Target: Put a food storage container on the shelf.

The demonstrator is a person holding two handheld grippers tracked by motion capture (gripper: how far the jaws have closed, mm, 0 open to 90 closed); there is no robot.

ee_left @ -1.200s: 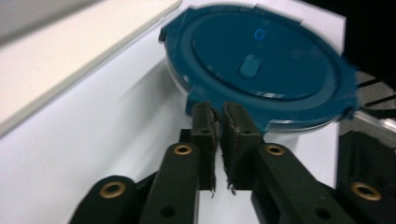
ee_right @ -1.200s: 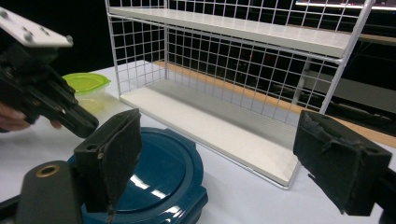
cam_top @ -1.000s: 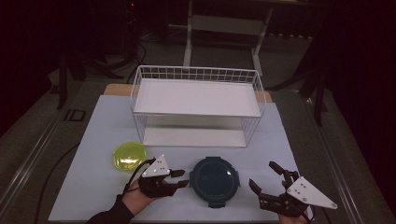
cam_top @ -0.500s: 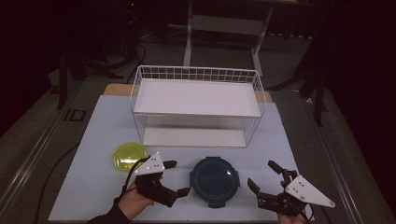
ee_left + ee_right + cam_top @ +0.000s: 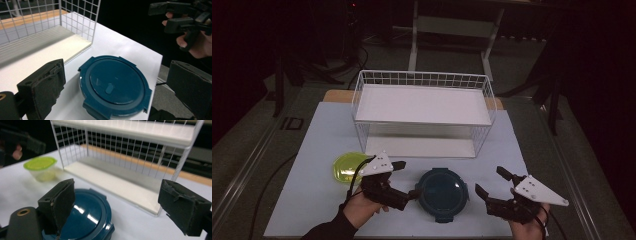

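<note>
Two grippers are held low over the bench [image 5: 312,200], one at each side of a round blue box [image 5: 443,192] that sits at the near edge, in front of a white wire rack [image 5: 424,107]. The left gripper [image 5: 404,181] is seen just left of the box; its fingers have just been opening and now stand wide, with nothing pressed between them, though the box lies ahead in the left gripper view [image 5: 115,86]. The right gripper [image 5: 492,187] is also spread wide and empty, near the box's right side but apart from it. A small tub with a green lid [image 5: 349,166] is set just behind the left hand. The box is judged to be stiff plastic, light if empty, with a smooth glossy lid that would likely be slippery under the pads. Four clip tabs are seen on the lid's rim; a hold across the rim, or across the wall beneath it, is judged safer than one on the flat top. What the box holds cannot be told.
</note>
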